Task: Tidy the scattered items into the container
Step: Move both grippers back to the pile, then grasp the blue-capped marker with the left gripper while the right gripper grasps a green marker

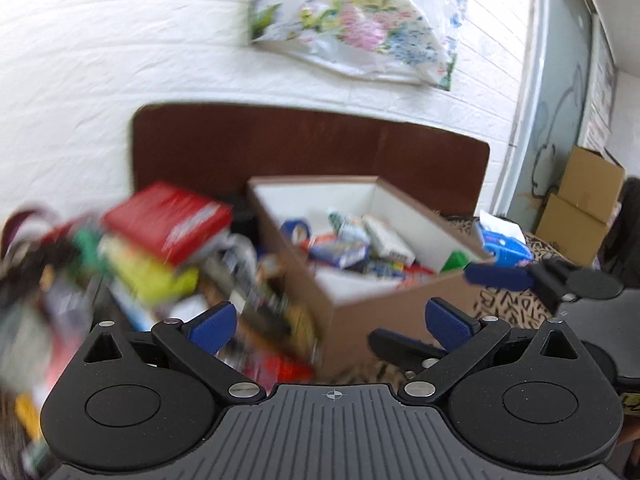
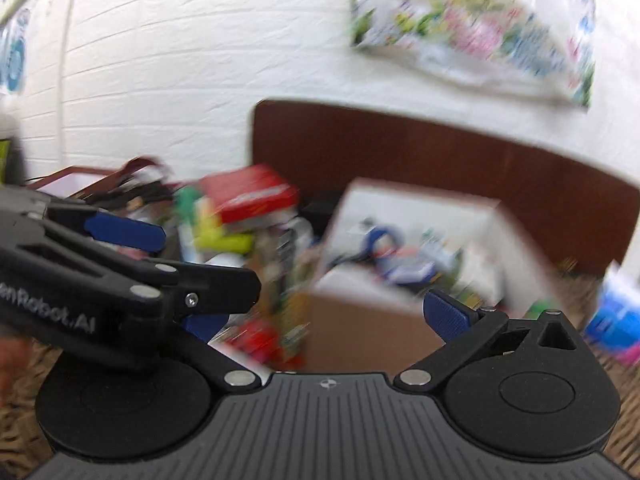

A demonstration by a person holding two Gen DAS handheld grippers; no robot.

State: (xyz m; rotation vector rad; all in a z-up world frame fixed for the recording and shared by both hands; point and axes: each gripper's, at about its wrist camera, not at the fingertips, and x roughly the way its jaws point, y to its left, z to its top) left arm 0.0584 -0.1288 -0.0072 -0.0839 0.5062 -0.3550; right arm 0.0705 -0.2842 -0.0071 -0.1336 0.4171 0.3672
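Observation:
A brown cardboard box [image 1: 372, 300] with a white inside stands on the patterned surface and holds several small packets. It also shows, blurred, in the right wrist view [image 2: 360, 328]. A blurred heap of scattered items [image 1: 160, 264] with a red box [image 1: 168, 216] on top lies left of it. My left gripper [image 1: 330, 324] is open and empty, near the box's front corner. My right gripper [image 2: 324, 320] is open and empty, and also appears in the left wrist view [image 1: 472, 300] at the right. The left gripper crosses the right wrist view [image 2: 132, 268] at the left.
A dark brown headboard [image 1: 312, 148] stands behind the box against a white brick wall. A floral plastic bag [image 1: 356, 24] hangs above. A blue packet [image 1: 504, 244] lies right of the box. Cardboard cartons [image 1: 580, 204] are stacked at the far right.

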